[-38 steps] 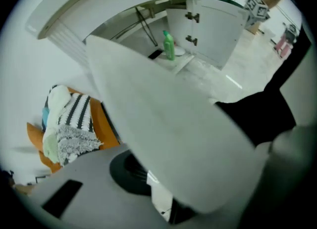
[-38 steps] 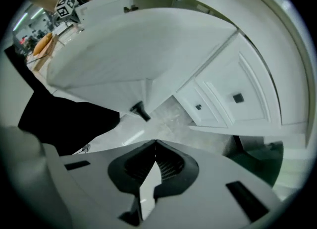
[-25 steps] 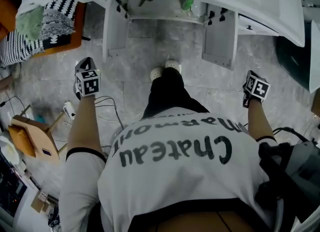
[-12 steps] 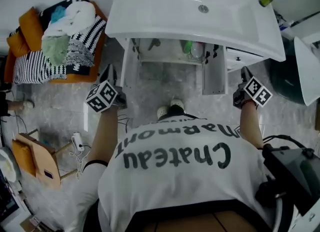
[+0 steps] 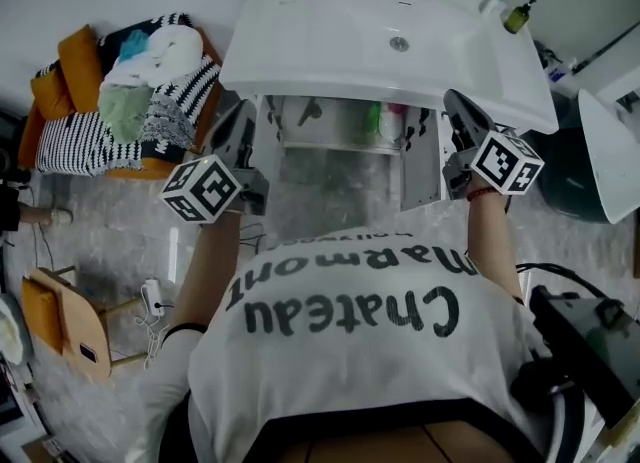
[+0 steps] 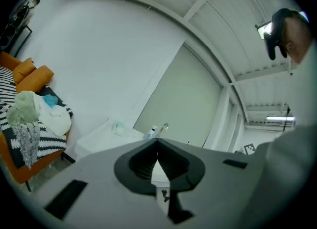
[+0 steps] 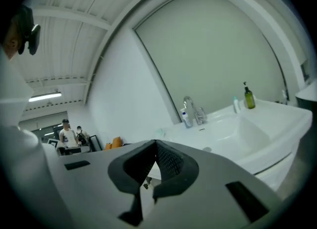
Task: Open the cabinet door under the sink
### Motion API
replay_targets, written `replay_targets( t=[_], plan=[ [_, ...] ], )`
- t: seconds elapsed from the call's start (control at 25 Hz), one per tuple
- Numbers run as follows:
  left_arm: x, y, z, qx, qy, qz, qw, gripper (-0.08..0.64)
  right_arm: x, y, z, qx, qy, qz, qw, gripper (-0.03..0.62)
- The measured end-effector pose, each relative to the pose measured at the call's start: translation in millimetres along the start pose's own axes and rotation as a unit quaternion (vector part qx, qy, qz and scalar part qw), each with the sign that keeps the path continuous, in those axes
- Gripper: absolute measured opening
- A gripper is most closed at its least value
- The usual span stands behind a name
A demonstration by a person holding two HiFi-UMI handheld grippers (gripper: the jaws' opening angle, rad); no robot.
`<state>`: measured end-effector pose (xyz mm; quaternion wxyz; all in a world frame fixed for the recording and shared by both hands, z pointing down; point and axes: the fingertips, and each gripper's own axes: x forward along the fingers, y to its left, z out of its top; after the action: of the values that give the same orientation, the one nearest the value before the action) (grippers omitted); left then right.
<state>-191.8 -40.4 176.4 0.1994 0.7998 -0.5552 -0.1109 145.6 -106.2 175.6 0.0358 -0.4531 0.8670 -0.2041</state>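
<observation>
While the cabinet doors [image 5: 421, 165] under the sink [image 5: 330, 43] are already standing swung outward in the head view, showing bottles on the shelf inside, the left gripper [image 5: 244, 111] and right gripper [image 5: 453, 102] are hovering at basin height, one on each side, touching neither door. In the left gripper view, its jaws are pressing together on nothing. In the right gripper view, the jaws are likewise meeting empty, looking across the basin toward the faucet [image 7: 191, 106]. Each door is looking like a light, stiff, smooth hinged panel, probably best taken at its free vertical edge; no handle is showing.
</observation>
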Motion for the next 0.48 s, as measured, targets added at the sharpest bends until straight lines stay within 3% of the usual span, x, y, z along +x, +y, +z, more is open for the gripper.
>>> replay_targets(
  t=[0.16,0.36,0.48],
  plan=[
    [12.3,-74.2,-14.8,0.022,0.016,-0.061,0.9977,0.009,2.1,50.6,14.8,-0.043,0.009,0.083,0.996,0.012],
    [15.5,-137.6,-34.9,0.017,0.016,-0.075,0.9969,0.009,-16.0,78.0,-5.3,-0.085,0.084,0.150,0.981,0.012],
    [11.7,-157.8,-41.8,0.034,0.012,-0.068,0.9970,0.009,-30.6,77.8,-9.9,-0.090,0.097,0.176,0.975,0.012]
  ],
)
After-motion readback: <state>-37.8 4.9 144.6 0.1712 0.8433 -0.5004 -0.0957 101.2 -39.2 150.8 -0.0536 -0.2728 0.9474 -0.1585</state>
